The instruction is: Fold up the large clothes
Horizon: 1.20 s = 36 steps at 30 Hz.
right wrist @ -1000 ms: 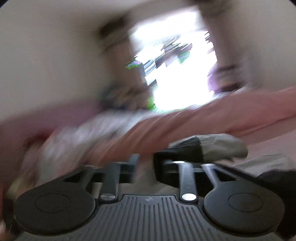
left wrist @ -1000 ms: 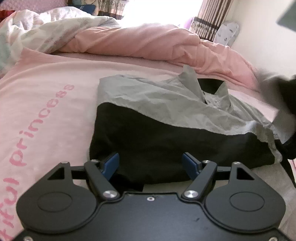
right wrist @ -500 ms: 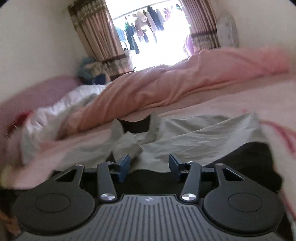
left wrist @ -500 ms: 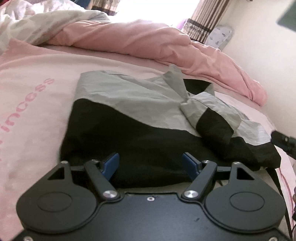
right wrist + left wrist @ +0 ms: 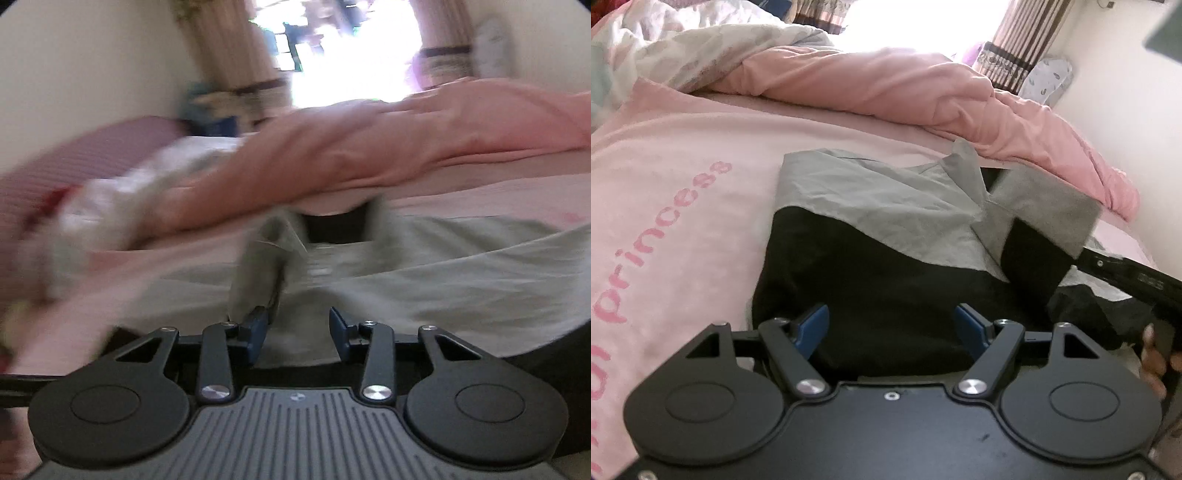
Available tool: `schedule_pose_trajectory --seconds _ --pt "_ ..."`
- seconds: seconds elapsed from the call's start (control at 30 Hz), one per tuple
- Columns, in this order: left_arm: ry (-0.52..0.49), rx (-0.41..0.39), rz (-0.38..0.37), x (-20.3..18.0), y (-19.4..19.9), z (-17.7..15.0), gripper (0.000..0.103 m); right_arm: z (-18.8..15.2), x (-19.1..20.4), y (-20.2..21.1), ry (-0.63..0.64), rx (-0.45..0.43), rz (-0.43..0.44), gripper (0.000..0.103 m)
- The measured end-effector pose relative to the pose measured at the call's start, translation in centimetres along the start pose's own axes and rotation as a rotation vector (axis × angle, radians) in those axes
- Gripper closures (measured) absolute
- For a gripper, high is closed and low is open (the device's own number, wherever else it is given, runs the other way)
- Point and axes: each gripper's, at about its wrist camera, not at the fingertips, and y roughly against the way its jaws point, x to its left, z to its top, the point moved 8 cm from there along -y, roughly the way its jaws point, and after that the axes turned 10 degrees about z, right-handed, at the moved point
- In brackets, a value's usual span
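Note:
A grey and black garment [image 5: 886, 236] lies on the pink bed, grey part far, black part near. Its right sleeve [image 5: 1045, 221] is folded over the body. My left gripper [image 5: 891, 325] is open and empty, just above the garment's black near edge. My right gripper [image 5: 298, 326] is open over the grey cloth [image 5: 424, 273]; a raised grey fold [image 5: 258, 273] stands by its left fingertip. The right tool's black body [image 5: 1137, 277] shows at the right edge of the left wrist view. The right wrist view is blurred.
A pink sheet [image 5: 672, 206] with pink "princess" lettering covers the bed. A rumpled pink duvet [image 5: 886, 88] and a white patterned quilt [image 5: 701, 48] lie along the far side. Curtains [image 5: 1023, 40] and a bright window are behind. A wall is at the right.
The right gripper, shut on the sleeve a second ago, has laid it over the body and opened, and now sits lower and closer over the grey cloth. The left gripper stayed open, shifting slightly.

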Motion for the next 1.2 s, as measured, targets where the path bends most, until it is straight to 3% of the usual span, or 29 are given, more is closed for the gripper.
schedule_pose_trajectory --seconds 0.07,0.13,0.3,0.5,0.6,0.63,0.7,0.73,0.87,1.07,1.1,1.17,1.2 --pt "-0.001 0.005 -0.017 -0.7 0.0 -0.1 0.027 0.1 0.5 0.7 0.006 -0.006 0.016 0.056" --pt "-0.013 0.005 -0.036 -1.7 0.0 -0.2 0.027 0.2 0.2 1.9 0.022 -0.019 -0.029 0.056" --pt "-0.013 0.031 -0.086 -3.8 -1.4 -0.4 0.027 -0.3 -4.1 7.3 -0.062 -0.059 -0.094 0.056" --pt "0.079 0.073 -0.097 -4.1 -4.4 -0.1 0.03 -2.1 -10.4 13.6 -0.119 -0.074 -0.217 0.05" --pt "0.127 0.062 -0.107 -4.1 -4.7 0.4 0.04 -3.0 -13.2 14.9 -0.18 -0.076 -0.269 0.05" --pt "0.132 0.057 -0.096 -4.2 -4.7 0.5 0.07 -3.3 -13.9 15.2 -0.204 -0.078 -0.272 0.05" --pt "0.154 0.049 -0.129 -4.3 -4.2 0.9 0.084 -3.6 -14.9 15.7 -0.254 -0.088 -0.265 0.05" --pt "0.155 0.018 -0.134 -4.1 -3.4 1.4 0.102 -3.7 -15.2 15.8 -0.276 -0.094 -0.253 0.05" --pt "0.126 -0.117 -0.126 -2.8 0.6 2.7 0.1 -3.9 -16.1 15.8 -0.369 -0.129 -0.184 0.05" --pt "0.113 -0.032 -0.057 -0.9 -0.9 -0.5 0.1 -4.9 -18.9 13.7 -0.56 -0.14 -0.131 0.05" --pt "0.117 -0.022 -0.05 -0.7 -1.5 -0.9 0.1 -5.1 -19.3 13.2 -0.581 -0.147 -0.132 0.051" --pt "0.118 -0.013 -0.038 -0.4 -2.1 -1.5 0.1 -5.4 -20.1 12.8 -0.59 -0.147 -0.17 0.093" --pt "0.124 -0.015 -0.037 -0.3 -2.1 -1.6 0.1 -5.6 -20.4 12.7 -0.592 -0.14 -0.187 0.1"
